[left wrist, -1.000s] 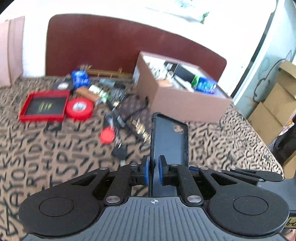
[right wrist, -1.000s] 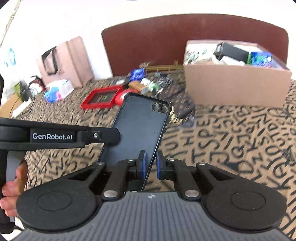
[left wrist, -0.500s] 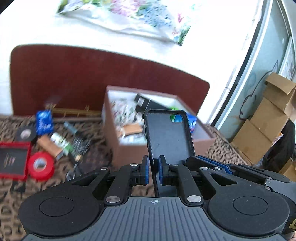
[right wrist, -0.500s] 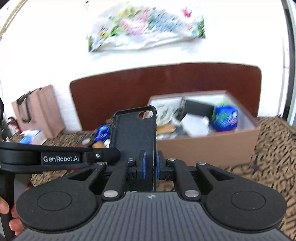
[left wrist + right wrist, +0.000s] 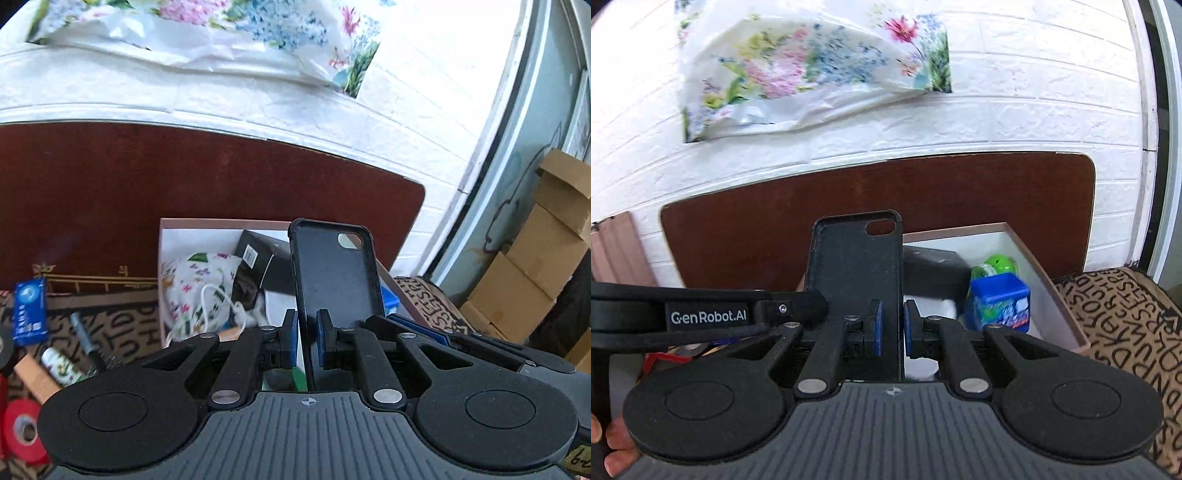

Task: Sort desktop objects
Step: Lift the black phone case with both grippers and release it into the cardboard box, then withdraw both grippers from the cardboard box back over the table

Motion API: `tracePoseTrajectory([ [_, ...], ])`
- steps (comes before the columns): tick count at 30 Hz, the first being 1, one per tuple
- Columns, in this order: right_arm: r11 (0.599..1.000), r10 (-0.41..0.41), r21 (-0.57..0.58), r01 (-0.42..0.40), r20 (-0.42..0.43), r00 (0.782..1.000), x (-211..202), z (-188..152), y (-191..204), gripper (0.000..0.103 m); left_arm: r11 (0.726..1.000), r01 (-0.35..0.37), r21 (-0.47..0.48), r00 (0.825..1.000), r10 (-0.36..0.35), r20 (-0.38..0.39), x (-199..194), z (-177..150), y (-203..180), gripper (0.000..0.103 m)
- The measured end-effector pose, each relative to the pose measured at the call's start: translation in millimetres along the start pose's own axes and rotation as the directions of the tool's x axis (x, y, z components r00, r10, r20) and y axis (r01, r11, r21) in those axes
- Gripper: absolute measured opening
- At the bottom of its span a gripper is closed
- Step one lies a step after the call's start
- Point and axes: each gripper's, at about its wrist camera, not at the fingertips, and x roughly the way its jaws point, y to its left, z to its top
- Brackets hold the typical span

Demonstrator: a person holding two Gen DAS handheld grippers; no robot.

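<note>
Both grippers hold one black phone case (image 5: 336,273), upright, over the open pink cardboard box (image 5: 221,222). My left gripper (image 5: 307,341) is shut on its lower edge. My right gripper (image 5: 891,326) is shut on the same case (image 5: 855,266). The box (image 5: 1060,291) holds a floral pouch (image 5: 199,284), a black box (image 5: 258,254), a blue packet (image 5: 999,302) and a green item (image 5: 997,264). The left gripper's arm (image 5: 701,314) crosses the left of the right wrist view.
Left of the box on the letter-print cloth lie a blue packet (image 5: 29,312), a red tape roll (image 5: 22,432), a small bottle (image 5: 61,365) and a pen (image 5: 85,338). A dark red headboard (image 5: 184,177) stands behind. Cardboard cartons (image 5: 546,258) stack at the right.
Both grippers have carried the phone case forward and higher, from over the cloth to above the open box. The case now stands more upright.
</note>
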Motion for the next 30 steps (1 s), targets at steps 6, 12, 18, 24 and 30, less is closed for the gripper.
tracePoseTrajectory([
  [6,1.0,-0.014,0.011,0.014,-0.045,0.999,41.7,5.0,-18.2,0.015,1.0,-0.014,-0.012,0.998,0.013,-0.059,45.9,2.7,6.3,0.015],
  [12,0.999,-0.017,0.031,0.021,-0.11,0.994,71.7,-8.9,-31.9,0.023,0.998,-0.038,-0.053,0.989,0.03,-0.143,80.5,-15.8,22.0,0.036],
  [18,0.989,-0.127,0.068,0.134,-0.091,0.988,71.5,-17.4,-47.6,0.072,0.987,-0.119,-0.107,0.989,0.109,-0.103,75.9,-20.1,41.2,0.093],
  [24,0.982,-0.145,0.116,0.149,-0.039,0.989,55.3,-18.1,-59.2,0.101,0.995,-0.057,-0.083,0.996,0.051,-0.071,61.4,-24.5,42.7,0.103],
  [30,0.98,-0.183,0.07,0.188,-0.074,0.98,44.9,-22.1,-50.4,0.103,0.994,-0.102,-0.031,0.993,0.1,-0.057,42.2,-32.8,36.6,0.103],
])
